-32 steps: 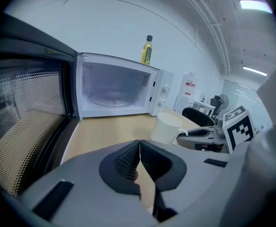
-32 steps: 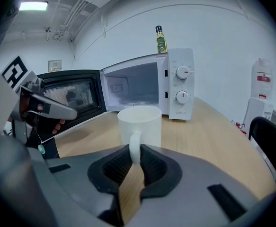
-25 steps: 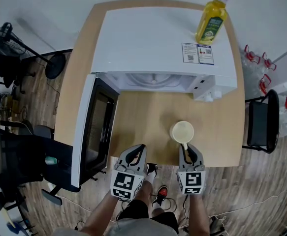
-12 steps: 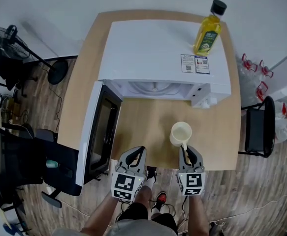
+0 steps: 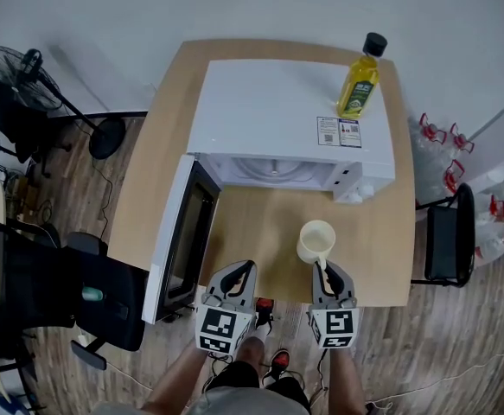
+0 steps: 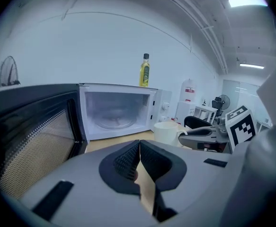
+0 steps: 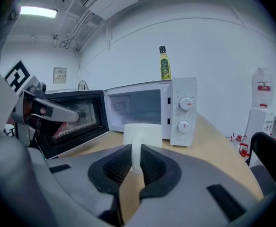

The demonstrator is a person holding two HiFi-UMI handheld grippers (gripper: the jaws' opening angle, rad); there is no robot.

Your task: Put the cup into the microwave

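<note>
Your right tongs [image 5: 323, 272] are clamped on the cup [image 5: 316, 241] by its handle [image 7: 136, 148], holding it upright over the tabletop [image 5: 260, 223] before the open microwave [image 5: 290, 111]; your left tongs [image 5: 239, 275] sit closed and empty alongside

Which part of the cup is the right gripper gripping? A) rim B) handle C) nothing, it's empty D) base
B: in the right gripper view, the right gripper is closed on the handle of the cup, and the cup's body sits just beyond the tips.
</note>
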